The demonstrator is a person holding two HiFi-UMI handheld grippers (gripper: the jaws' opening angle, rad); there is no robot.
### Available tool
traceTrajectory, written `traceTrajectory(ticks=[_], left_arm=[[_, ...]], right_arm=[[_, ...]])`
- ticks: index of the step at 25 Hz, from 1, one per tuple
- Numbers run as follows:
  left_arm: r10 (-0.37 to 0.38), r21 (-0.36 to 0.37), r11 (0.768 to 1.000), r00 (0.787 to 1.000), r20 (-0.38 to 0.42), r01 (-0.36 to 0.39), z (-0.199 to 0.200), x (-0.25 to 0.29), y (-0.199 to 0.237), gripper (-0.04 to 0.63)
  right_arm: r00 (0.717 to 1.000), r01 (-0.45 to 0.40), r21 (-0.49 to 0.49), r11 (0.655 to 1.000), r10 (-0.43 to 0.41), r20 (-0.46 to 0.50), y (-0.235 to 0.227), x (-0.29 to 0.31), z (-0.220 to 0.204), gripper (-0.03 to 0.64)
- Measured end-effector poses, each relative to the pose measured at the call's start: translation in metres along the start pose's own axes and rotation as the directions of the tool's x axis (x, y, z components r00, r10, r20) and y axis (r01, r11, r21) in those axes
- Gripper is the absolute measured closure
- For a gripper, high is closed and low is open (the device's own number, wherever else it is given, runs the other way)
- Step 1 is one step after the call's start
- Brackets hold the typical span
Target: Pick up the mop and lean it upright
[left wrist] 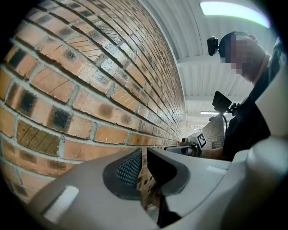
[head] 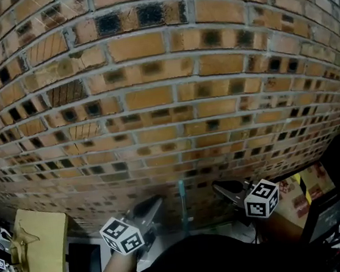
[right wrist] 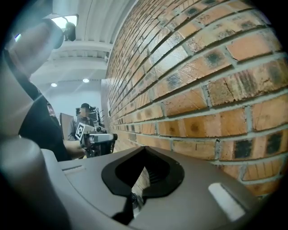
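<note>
Left gripper (head: 156, 202) ajar, right gripper (head: 218, 186) closed, flanking mop (head: 183, 206)

The wall (head: 166, 102) was rough, matt brick with grey mortar; the left gripper (left wrist: 143, 167) had a smooth grey plastic shell.

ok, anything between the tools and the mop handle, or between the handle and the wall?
Nothing visible. The mop handle stands upright at the brick wall, between the left tool and the right tool, with a bare gap on each side. Its lower end is hidden behind the person's torso.
</note>
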State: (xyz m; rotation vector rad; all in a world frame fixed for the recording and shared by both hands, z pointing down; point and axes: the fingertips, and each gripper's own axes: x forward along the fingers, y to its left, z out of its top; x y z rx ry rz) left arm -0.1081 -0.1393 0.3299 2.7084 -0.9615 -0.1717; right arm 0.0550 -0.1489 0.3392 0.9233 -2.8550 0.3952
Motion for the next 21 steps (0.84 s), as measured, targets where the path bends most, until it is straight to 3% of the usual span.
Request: traceTrajectory(ticks=[21], left_arm=[[0.009, -0.017, 1.000, 1.000, -0.016, -0.009, -0.011, -0.010, -0.004, 0.557]], right_arm=[[0.998, -0.043, -0.042, 0.998, 0.040, -0.052, 0.016, 0.007, -0.008, 0.604]])
